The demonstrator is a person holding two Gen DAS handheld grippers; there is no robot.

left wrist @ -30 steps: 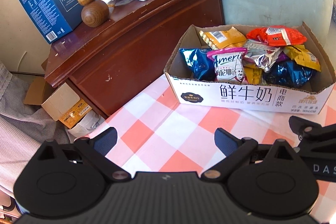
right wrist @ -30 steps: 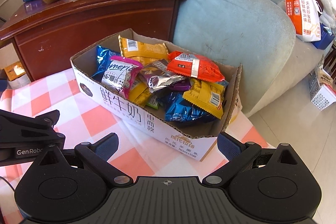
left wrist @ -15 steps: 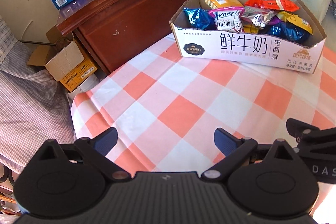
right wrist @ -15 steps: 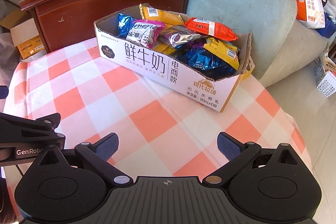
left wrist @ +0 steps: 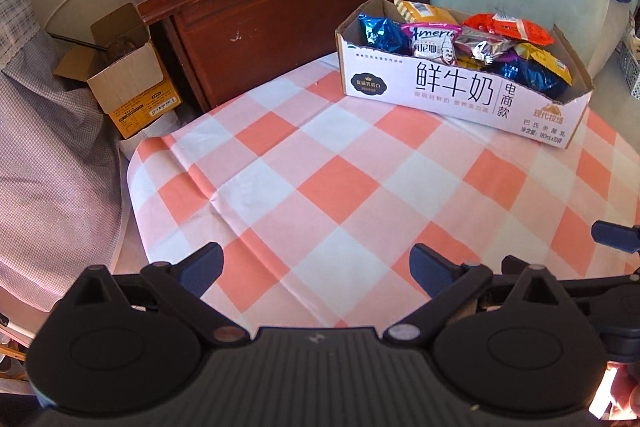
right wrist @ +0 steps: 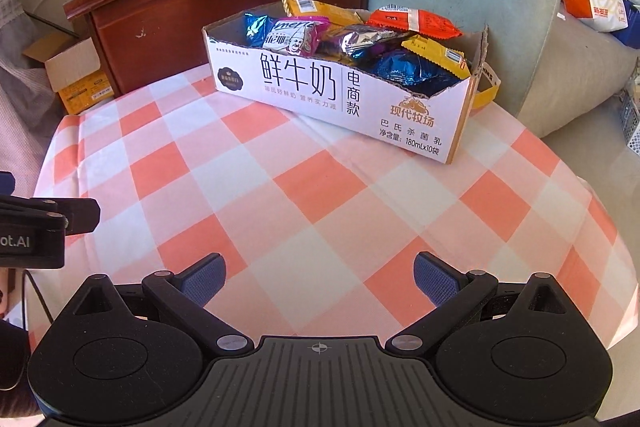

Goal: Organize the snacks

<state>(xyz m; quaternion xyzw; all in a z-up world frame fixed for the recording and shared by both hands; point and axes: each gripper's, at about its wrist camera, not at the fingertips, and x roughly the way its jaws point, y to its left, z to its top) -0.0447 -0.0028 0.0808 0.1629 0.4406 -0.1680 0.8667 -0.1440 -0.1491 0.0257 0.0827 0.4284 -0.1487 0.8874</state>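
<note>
Left wrist view: the left gripper (left wrist: pixel 316 267) hangs spread and empty over the checked cloth (left wrist: pixel 320 187). The snack box (left wrist: pixel 460 95) sits at the far right of the table, long axis running left-near to right-far; its packets overlap, lower ones hidden.

Right wrist view: the right gripper (right wrist: pixel 318 277) is likewise spread, empty. The box (right wrist: pixel 344 95) lies ahead, long side facing the camera; the left gripper (right wrist: pixel 48 223) is cut off at the left edge.

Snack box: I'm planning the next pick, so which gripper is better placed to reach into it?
Only slightly the right gripper, a hedged call. The snack box lies nearly straight ahead of its open fingers; for the left gripper, also open and empty, the box sits off to its right.
</note>
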